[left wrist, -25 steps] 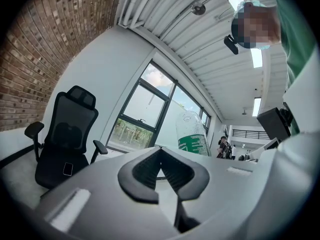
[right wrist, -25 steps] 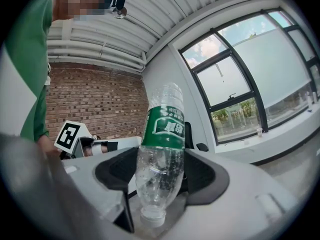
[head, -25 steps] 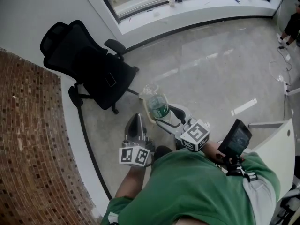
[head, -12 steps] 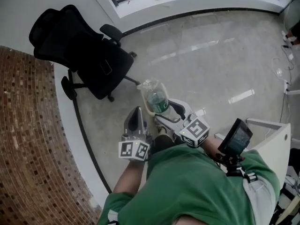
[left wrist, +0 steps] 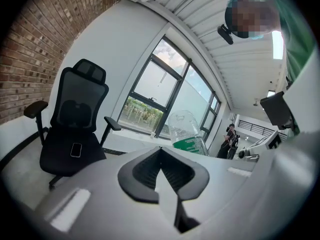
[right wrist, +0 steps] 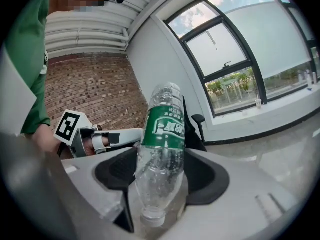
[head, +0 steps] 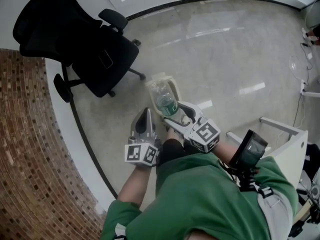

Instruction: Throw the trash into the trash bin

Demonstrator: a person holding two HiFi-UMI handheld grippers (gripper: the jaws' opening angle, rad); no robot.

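Brickwork comes first: we see a brick wall (head: 30,149) at the far left of the head view, left of the office chair (head: 85,44), with a white strip of wall between the two. We take the chair as our reference. It is black, with a mesh back and armrests, and stands on its wheeled base on the grey polished floor (head: 225,54). A small flat dark rectangle (left wrist: 75,150) lies on its seat.

Right of the chair and nearer to the person, we find the left gripper (head: 146,113). Its jaws are pressed together with nothing between them, as the left gripper view confirms (left wrist: 161,153). Its marker cube (head: 141,154) sits at the hand end.

Further right of the chair, just beside the left gripper, the right gripper (head: 176,115) is clamped on the bottle (head: 162,96). The bottle is clear crumpled plastic with a green label. In the right gripper view, the jaws (right wrist: 162,166) grip its lower body, the white cap end points back toward the camera, and the base points away, toward the chair.

Well to the right of the chair, a small dark screen (head: 251,151) is mounted at the person's chest, and a white panel (head: 292,141) stands beyond it.
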